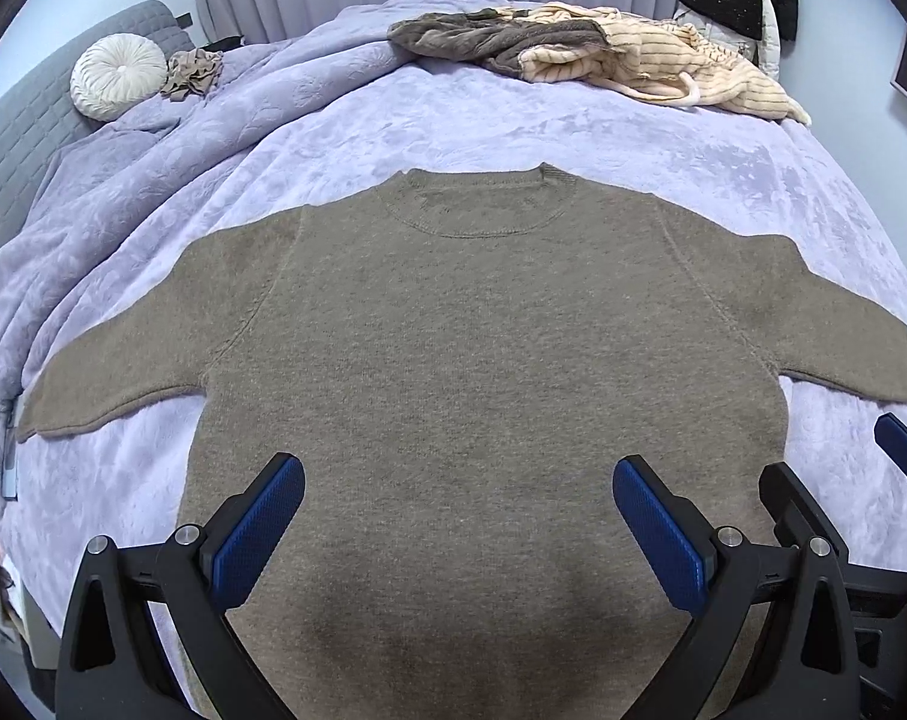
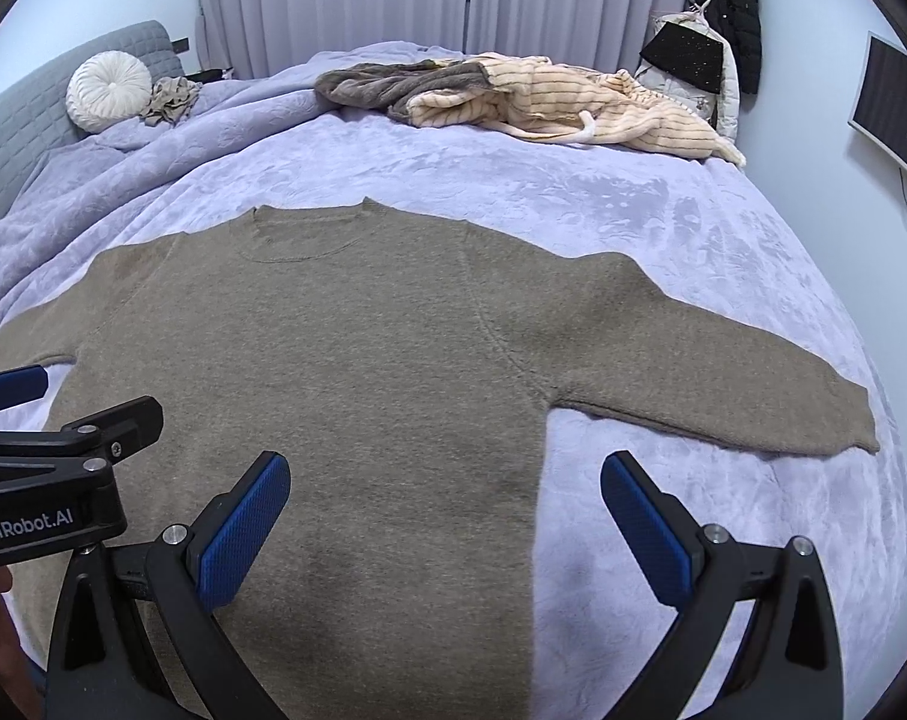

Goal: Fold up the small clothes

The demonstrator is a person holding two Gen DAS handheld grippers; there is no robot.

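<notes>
- Spread flat on a lilac bedspread: brown sweater, both sleeves out, neck toward the far clothes pile.
- Over its hem: left gripper, jaws wide apart (holding nothing).
- Beside it: right gripper, likewise wide and empty.

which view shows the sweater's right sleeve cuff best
The right wrist view: the flat brown knit sweater's right sleeve lies fully in frame on the lilac blanket, cuff end visible. In the left wrist view that sleeve runs to the picture's right edge, its cuff partly cut off behind the other tool.
</notes>
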